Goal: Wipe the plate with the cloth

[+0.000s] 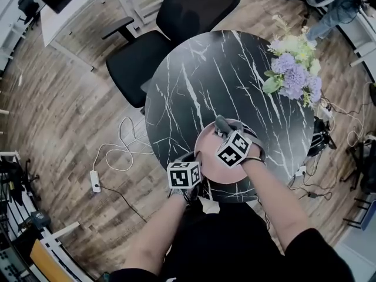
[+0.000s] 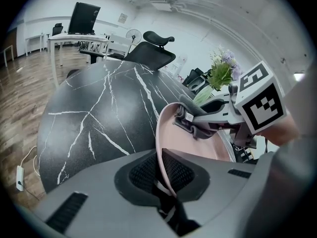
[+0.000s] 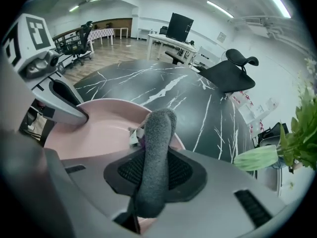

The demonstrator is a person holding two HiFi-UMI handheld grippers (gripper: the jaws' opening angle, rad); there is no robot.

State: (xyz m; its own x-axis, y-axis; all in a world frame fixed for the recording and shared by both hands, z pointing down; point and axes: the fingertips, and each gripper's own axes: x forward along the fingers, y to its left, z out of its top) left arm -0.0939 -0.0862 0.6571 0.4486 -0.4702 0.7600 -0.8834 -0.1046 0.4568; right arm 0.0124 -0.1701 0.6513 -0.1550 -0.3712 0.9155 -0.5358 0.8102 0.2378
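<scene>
Head view: wiping step in hand, to judge by the layout. Pink plate at the near edge of a round black marble table, pinched at its near-left rim by the left gripper. Jaws nearly together there, closed on the thin edge; plain in the left gripper view, with the plate running up from between them. Right gripper over the far part of the plate, jaws clamped on a rolled grey cloth. In the right gripper view, cloth sticking out past the jaws toward the far rim; cannot tell whether its end presses on the plate.

Next move, as a judgement: cloth pushed down flat onto the pink surface, then swept across the middle and round the rim. Calls for a firm hold from the left gripper, so close to the table edge; a hard sideways push could slide or tip the plate off.

Nothing in the plate but the cloth end and a small white tag beside it, probably the cloth's own label; no food or spill visible. Flowers at the table's far right, well apart from the plate; vase not clearly made out. Black office chair beyond the table
</scene>
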